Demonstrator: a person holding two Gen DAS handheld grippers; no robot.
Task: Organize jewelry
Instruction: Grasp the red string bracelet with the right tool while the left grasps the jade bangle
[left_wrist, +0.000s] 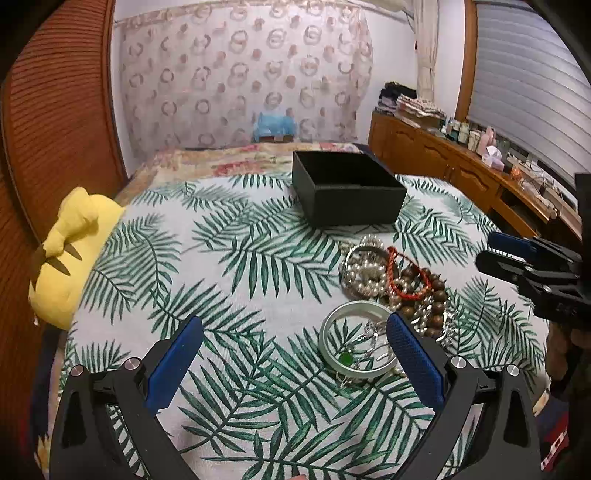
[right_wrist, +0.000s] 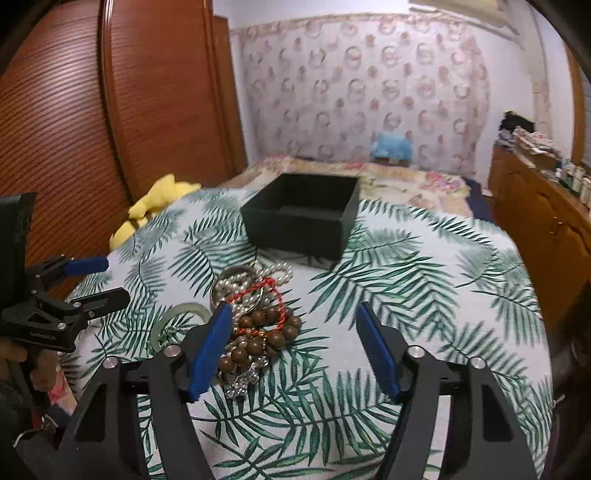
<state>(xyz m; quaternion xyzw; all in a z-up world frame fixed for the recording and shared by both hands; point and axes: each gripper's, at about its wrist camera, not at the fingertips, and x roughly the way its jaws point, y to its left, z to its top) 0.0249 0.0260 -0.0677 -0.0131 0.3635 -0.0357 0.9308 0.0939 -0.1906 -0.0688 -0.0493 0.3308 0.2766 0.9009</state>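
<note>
A pile of jewelry lies on a leaf-print cloth: a pearl necklace (left_wrist: 364, 267), a red cord bracelet (left_wrist: 408, 275), a brown wooden bead bracelet (left_wrist: 430, 299) and a pale green bangle (left_wrist: 356, 338) with silver chains inside it. An open black box (left_wrist: 345, 188) stands beyond the pile. My left gripper (left_wrist: 295, 350) is open and empty, its right finger beside the bangle. My right gripper (right_wrist: 295, 339) is open and empty, its left finger over the wooden beads (right_wrist: 258, 332). The pearls (right_wrist: 255, 280), bangle (right_wrist: 177, 321) and box (right_wrist: 303, 214) also show in the right wrist view.
A yellow plush toy (left_wrist: 70, 254) lies at the cloth's left edge. A wooden dresser (left_wrist: 461, 170) with bottles and stacked cloth runs along the right wall. A wooden slatted wardrobe (right_wrist: 92, 129) stands on the left. A blue object (left_wrist: 275, 125) sits at the bed's far end.
</note>
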